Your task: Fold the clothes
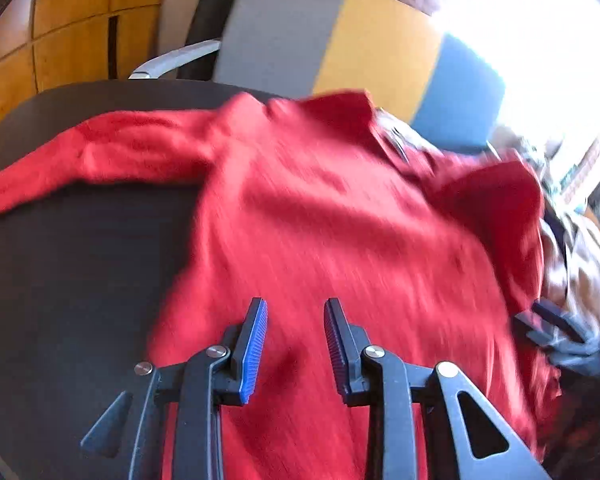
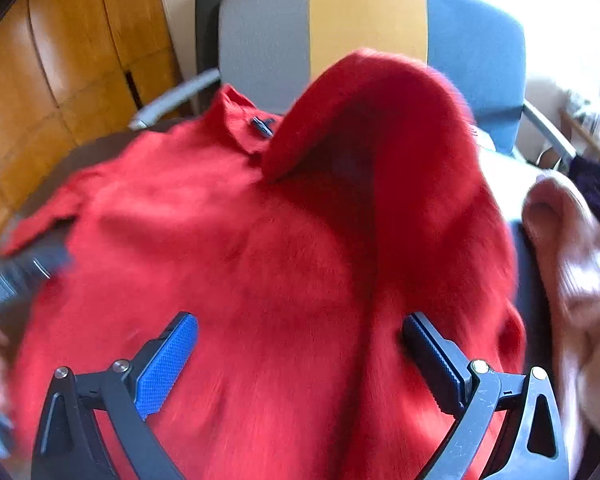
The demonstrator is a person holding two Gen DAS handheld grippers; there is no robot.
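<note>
A red long-sleeved sweater (image 1: 320, 216) lies spread on a dark table (image 1: 72, 264), collar away from me, one sleeve stretched out to the left (image 1: 112, 148). My left gripper (image 1: 295, 308) hovers over the sweater's lower body, jaws partly open with nothing between them. In the right wrist view the sweater (image 2: 220, 248) fills the frame, and its right sleeve (image 2: 384, 120) is folded in over the body in a raised hump. My right gripper (image 2: 300, 324) is wide open just above the fabric and also shows in the left wrist view (image 1: 548, 324).
A chair with grey, yellow and blue back panels (image 2: 364, 20) stands behind the table. A pile of pale pink and beige clothes (image 2: 572, 264) lies at the right. Wooden cabinets (image 2: 60, 60) are at the left. The left gripper shows blurred at the right view's left edge (image 2: 16, 276).
</note>
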